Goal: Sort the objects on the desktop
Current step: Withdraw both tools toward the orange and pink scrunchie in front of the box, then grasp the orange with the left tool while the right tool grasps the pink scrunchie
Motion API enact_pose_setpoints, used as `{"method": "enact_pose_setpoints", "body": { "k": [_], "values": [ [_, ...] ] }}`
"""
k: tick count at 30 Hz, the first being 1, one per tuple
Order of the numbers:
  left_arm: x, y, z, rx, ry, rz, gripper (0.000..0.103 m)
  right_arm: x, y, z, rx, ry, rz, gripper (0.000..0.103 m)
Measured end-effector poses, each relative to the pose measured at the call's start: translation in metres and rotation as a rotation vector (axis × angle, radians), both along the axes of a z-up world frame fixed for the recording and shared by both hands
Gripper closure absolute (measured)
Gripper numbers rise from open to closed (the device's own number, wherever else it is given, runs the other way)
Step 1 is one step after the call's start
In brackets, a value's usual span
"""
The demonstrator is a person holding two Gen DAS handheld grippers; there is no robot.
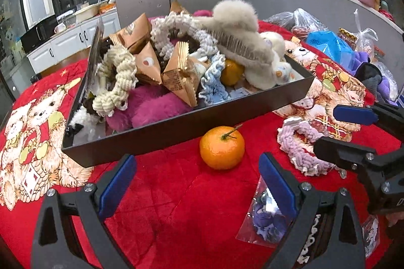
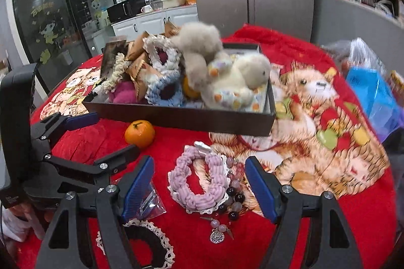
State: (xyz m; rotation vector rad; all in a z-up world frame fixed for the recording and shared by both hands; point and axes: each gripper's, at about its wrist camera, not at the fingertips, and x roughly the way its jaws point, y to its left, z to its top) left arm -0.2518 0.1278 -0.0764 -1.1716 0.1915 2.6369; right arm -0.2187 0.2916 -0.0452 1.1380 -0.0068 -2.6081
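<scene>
Orange against red cloth: the tangerine (image 1: 222, 147) sat straight ahead of the left gripper (image 1: 197, 183), centred between its wide-spread blue pads with nothing held, and just short of the dark box (image 1: 176, 127) heaped with plush toys and scrunchies. The right gripper (image 2: 199, 183) gaped wide and empty too, with the lilac scrunchie (image 2: 199, 180) lying flat on the cloth dead ahead, right in the gap between its pads, and a bead bracelet (image 2: 233, 195) touching the scrunchie on the gripper's right. The scrunchie's ring ran longer fore-and-aft than across, so it looked a fair fit for the jaws as they stood. Each hand had its own target nearer: left for the fruit, right for the scrunchie, and the box lay beyond both.
</scene>
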Motion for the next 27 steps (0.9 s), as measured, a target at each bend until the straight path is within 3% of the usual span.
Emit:
{"method": "enact_pose_setpoints", "body": {
  "k": [12, 19, 27],
  "values": [
    [-0.014, 0.003, -0.017, -0.019, -0.096, -0.008, 0.005, -0.005, -0.007, -0.021, 0.022, -0.051, 0.029, 0.030],
    [-0.016, 0.003, -0.019, -0.018, -0.110, -0.008, 0.005, -0.007, -0.009, -0.023, 0.056, -0.044, 0.026, 0.049],
    [-0.017, 0.003, -0.021, -0.012, -0.119, -0.011, 0.005, -0.004, -0.015, -0.024, 0.071, -0.033, 0.058, 0.062]
  ]
}}
